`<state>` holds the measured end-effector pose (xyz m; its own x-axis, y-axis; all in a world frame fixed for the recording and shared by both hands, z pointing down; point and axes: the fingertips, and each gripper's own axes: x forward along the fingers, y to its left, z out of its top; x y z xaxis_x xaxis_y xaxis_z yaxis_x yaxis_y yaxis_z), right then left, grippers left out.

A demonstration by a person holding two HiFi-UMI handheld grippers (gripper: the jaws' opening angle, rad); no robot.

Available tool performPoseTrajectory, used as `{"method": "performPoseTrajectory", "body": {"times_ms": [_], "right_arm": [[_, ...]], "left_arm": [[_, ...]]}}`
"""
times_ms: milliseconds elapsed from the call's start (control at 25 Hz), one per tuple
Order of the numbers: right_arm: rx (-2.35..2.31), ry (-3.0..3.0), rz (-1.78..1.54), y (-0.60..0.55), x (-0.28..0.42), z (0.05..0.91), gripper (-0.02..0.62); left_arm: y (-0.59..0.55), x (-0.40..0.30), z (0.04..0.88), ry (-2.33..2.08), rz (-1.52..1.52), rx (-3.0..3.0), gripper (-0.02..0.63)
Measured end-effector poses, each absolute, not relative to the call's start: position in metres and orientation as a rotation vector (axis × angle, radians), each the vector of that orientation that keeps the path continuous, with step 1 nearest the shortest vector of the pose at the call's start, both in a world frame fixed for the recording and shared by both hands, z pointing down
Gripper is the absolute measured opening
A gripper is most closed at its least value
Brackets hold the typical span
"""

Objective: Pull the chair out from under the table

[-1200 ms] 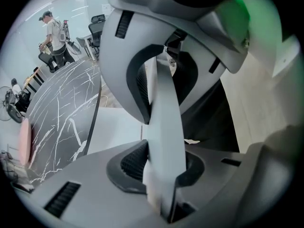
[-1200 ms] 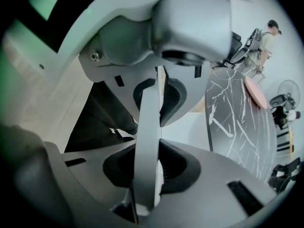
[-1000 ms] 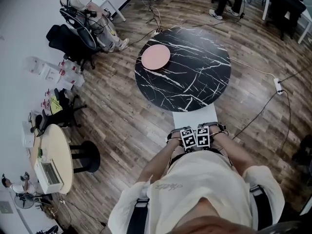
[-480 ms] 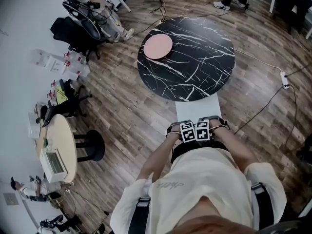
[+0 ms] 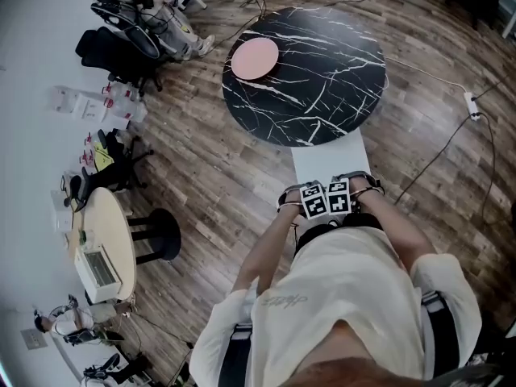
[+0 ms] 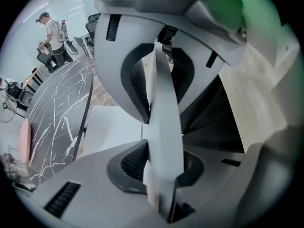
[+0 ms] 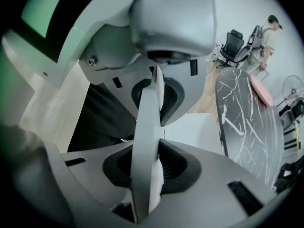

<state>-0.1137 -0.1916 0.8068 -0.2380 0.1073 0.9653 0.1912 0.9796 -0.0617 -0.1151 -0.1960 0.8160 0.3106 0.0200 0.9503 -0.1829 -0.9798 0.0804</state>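
Near the marble table [image 5: 322, 63], left hand-held gripper [image 6: 161, 146] and right hand-held gripper [image 7: 147, 151] each clamp, seemingly, the chair backrest [image 6: 160, 75].

Head view steeply down from above; gripper views close-up, level; all share black table [image 5: 322, 63].

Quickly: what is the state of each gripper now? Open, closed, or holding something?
Left gripper: closed on the chair's backrest.
Right gripper: closed on the same backrest.
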Motion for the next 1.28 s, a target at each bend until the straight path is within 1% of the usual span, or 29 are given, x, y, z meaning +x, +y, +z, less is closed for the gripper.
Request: {"method": "performPoseTrajectory", "body": {"times_ms": [1280], "right_arm": [[-0.147,-1.785,0.032,-0.103,-0.099,0.806,0.094]], "left_arm": [[-0.107,-0.101,0.815,-0.072,1.691,2.447,0.094]]}}
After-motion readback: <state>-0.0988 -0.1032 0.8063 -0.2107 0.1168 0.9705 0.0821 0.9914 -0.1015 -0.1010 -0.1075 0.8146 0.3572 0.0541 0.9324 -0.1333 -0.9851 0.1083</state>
